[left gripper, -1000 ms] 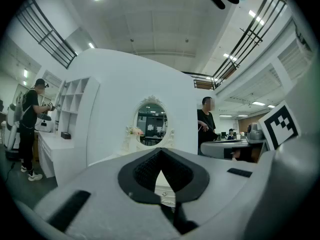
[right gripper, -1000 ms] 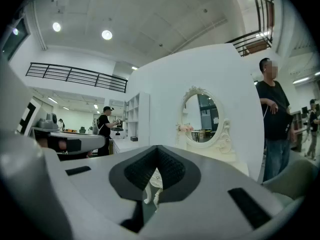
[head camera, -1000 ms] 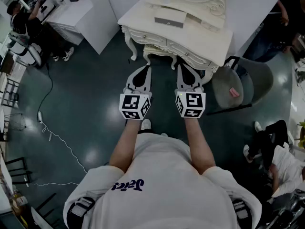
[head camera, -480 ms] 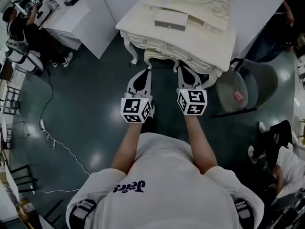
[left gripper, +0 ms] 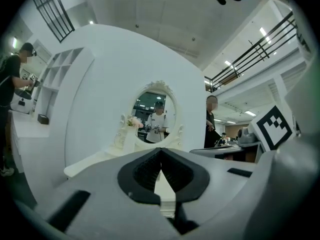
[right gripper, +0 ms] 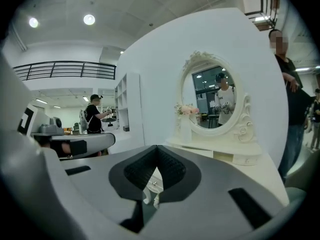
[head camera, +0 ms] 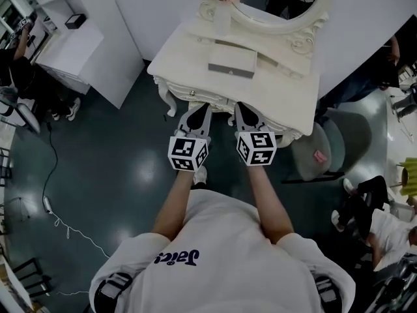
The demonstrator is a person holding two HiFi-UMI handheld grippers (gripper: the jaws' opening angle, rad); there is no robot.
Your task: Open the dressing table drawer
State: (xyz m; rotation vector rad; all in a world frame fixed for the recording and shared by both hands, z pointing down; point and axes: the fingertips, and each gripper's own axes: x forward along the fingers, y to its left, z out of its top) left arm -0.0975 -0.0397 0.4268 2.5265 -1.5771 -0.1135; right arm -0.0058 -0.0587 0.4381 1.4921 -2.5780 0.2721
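Note:
A cream dressing table (head camera: 277, 77) with an oval mirror (head camera: 277, 5) stands straight ahead. Its drawer front (head camera: 184, 93) runs under the tabletop's near edge. A grey box (head camera: 232, 60) and a flower vase (head camera: 221, 12) rest on top. My left gripper (head camera: 198, 108) and right gripper (head camera: 240, 107) point level at the table's front, side by side, tips right at its edge. Both are shut with nothing between the jaws. In the right gripper view, a drawer knob (right gripper: 153, 184) shows just past the closed right gripper (right gripper: 157, 149). In the left gripper view, the left gripper (left gripper: 161, 153) faces the tabletop.
A grey round chair (head camera: 329, 142) with a pink item stands right of the table. A white cabinet (head camera: 71, 54) is at the left. People stand at the far left, beside the table on the right, and sit at the lower right (head camera: 374, 214). A cable (head camera: 49, 201) lies on the floor.
Both grippers have moved forward together, from the open floor up to the table's front edge. The table now looks closer and the mirror shows more fully.

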